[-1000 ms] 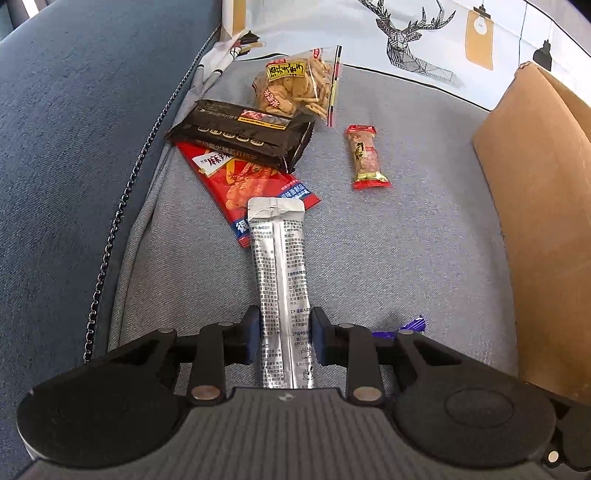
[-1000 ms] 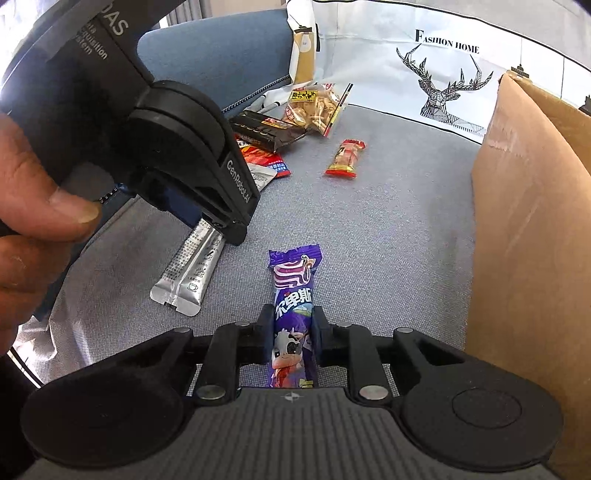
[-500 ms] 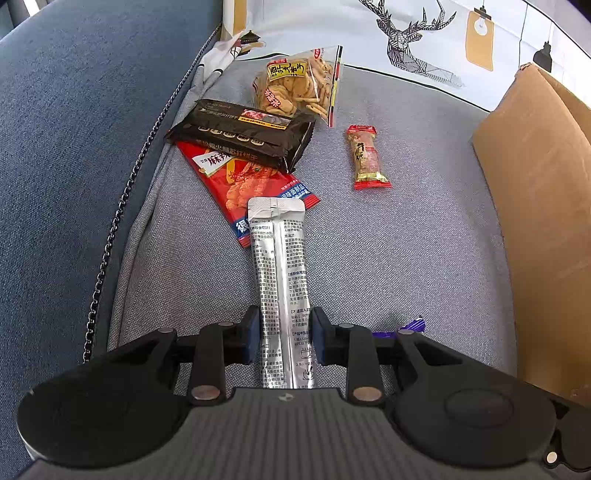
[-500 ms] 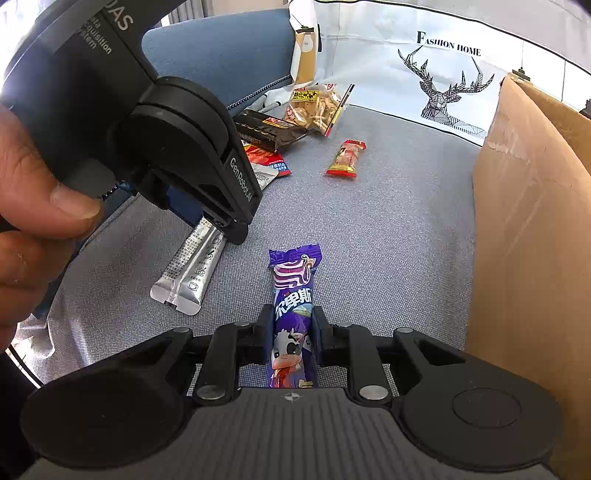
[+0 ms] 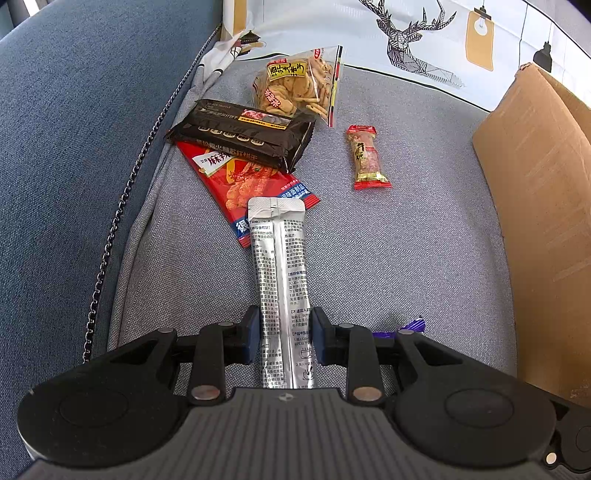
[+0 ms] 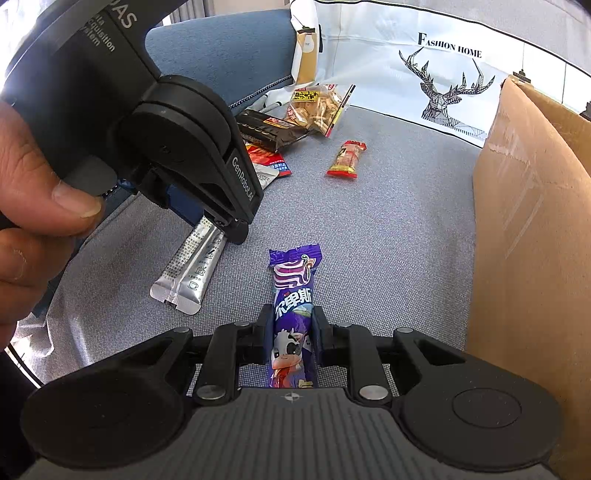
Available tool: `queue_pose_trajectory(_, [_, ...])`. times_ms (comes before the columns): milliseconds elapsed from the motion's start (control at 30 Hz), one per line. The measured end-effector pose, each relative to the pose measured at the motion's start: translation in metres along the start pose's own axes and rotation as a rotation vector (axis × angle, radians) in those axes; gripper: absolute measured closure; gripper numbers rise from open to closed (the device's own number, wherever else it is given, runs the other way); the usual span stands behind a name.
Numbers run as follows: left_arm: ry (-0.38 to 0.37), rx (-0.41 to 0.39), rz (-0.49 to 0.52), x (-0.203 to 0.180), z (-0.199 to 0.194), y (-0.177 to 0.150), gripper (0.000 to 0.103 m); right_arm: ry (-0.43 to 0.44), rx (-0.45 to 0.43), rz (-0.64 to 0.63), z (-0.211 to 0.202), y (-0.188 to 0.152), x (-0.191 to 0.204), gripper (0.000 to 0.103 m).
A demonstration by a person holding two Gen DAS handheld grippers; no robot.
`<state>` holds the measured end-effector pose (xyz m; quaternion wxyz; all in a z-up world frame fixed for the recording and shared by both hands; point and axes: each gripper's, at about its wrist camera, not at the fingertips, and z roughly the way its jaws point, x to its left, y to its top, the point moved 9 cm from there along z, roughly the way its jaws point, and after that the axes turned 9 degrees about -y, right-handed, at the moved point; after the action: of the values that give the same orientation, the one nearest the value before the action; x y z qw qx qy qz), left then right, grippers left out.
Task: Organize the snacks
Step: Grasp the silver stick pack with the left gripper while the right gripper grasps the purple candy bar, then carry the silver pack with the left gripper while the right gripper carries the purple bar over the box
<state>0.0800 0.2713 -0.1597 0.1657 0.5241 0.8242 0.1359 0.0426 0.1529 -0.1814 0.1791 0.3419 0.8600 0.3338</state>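
Left wrist view has the silver sachet running lengthwise away from the camera, its near part clamped between the two fingers of the left gripper, whose blue pads press on both long edges; its far sealed end overlaps the near corner of a red flat packet lying on the grey seat cushion. On top of the red packet's far end sits a black wrapped bar, and beyond that, touching it, a clear bag of biscuits. To the right of this pile, apart from it, a small red-ended snack bar lies alone. A dark chain follows the cushion's left seam, beside blue upholstery. A brown cardboard box stands at the right edge, and a white cloth printed with a deer backs the far side. From the right wrist view, the purple candy bar with a cartoon cow lies on the cushion pointing away, its near half squeezed between the fingers of the right gripper, closed tightly on the wrapper. Just left of it the same silver sachet's free end rests on the cushion, while the left gripper comes down on it from the upper left, held by a person's hand at the left edge. The cardboard box wall rises close on the right.
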Motion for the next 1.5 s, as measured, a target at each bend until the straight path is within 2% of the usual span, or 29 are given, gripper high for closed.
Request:
queue_pose_trajectory(433, [0.004, -0.002, 0.006, 0.000, 0.000, 0.000, 0.072, -0.004, -0.004, -0.008, -0.001, 0.000, 0.001, 0.082])
queue_pose_trajectory(567, [0.003, -0.024, -0.012, -0.002, -0.004, 0.003, 0.079, -0.009, -0.018, -0.034, -0.003, 0.000, 0.004, 0.085])
queue_pose_trajectory(733, [-0.038, -0.136, -0.036, -0.014, -0.028, 0.011, 0.080, -0.007, -0.100, -0.038, -0.021, 0.007, 0.004, 0.087])
queue_pose_trajectory(933, [-0.097, -0.303, -0.074, -0.019, -0.070, 0.014, 0.080, -0.010, -0.267, -0.011, -0.071, 0.021, -0.008, 0.087])
queue_pose_trajectory(1033, [-0.110, -0.363, -0.062, -0.022, -0.087, 0.015, 0.079, -0.030, -0.343, -0.023, -0.098, 0.030, -0.016, 0.087])
queue_pose_trajectory(1200, [-0.127, -0.449, -0.024, -0.031, -0.107, 0.021, 0.079, -0.091, -0.470, -0.017, -0.149, 0.058, -0.056, 0.087])
queue_pose_trajectory(1300, [-0.143, -0.504, 0.010, -0.044, -0.115, 0.028, 0.080, -0.152, -0.539, 0.003, -0.176, 0.077, -0.097, 0.087])
queue_pose_trajectory(1433, [-0.179, -0.590, 0.081, -0.075, -0.128, 0.036, 0.080, -0.262, -0.571, 0.068, -0.185, 0.087, -0.163, 0.087])
queue_pose_trajectory(1500, [-0.201, -0.635, 0.128, -0.094, -0.135, 0.038, 0.079, -0.303, -0.549, 0.130, -0.178, 0.081, -0.192, 0.087])
